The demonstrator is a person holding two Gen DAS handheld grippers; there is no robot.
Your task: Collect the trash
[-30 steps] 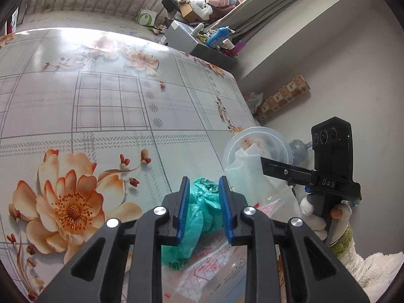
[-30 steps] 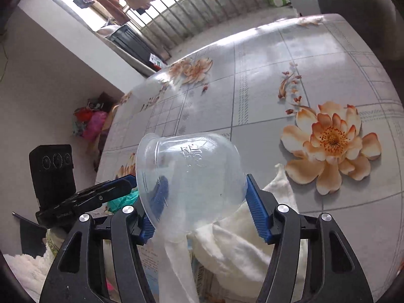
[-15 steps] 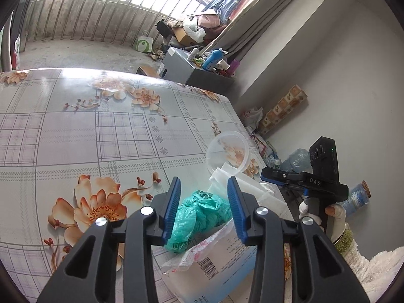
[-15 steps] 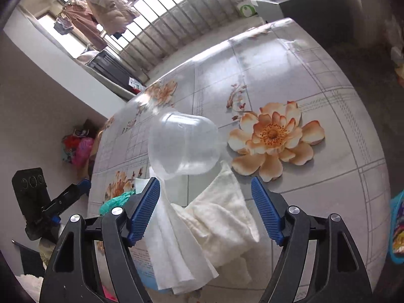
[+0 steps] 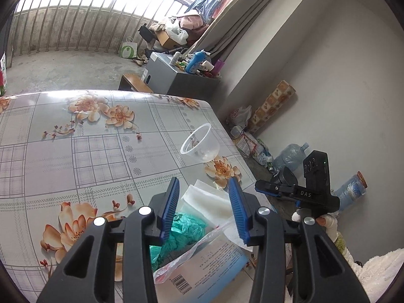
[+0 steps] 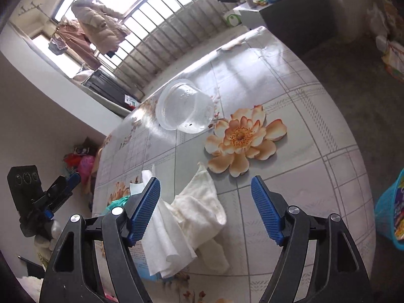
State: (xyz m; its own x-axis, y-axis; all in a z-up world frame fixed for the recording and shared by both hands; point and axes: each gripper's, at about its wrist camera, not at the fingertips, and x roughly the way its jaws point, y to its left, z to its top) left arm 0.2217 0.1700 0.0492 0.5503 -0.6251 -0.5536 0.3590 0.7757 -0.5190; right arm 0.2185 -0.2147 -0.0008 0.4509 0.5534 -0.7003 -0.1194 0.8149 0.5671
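Where table [image 6: 303, 116] holds trash: one cup [image 6: 184, 109] (tipped), one tissue [image 6: 164, 240], one cloth [image 6: 202, 207].

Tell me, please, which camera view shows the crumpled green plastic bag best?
The left wrist view: the green plastic bag lies in plain sight just below the left hand-held gripper. The right wrist view shows only a green sliver behind its left finger.

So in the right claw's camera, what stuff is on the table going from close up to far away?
White paper towel → cream cloth → big printed orange flower → clear plastic cup lying on its side.
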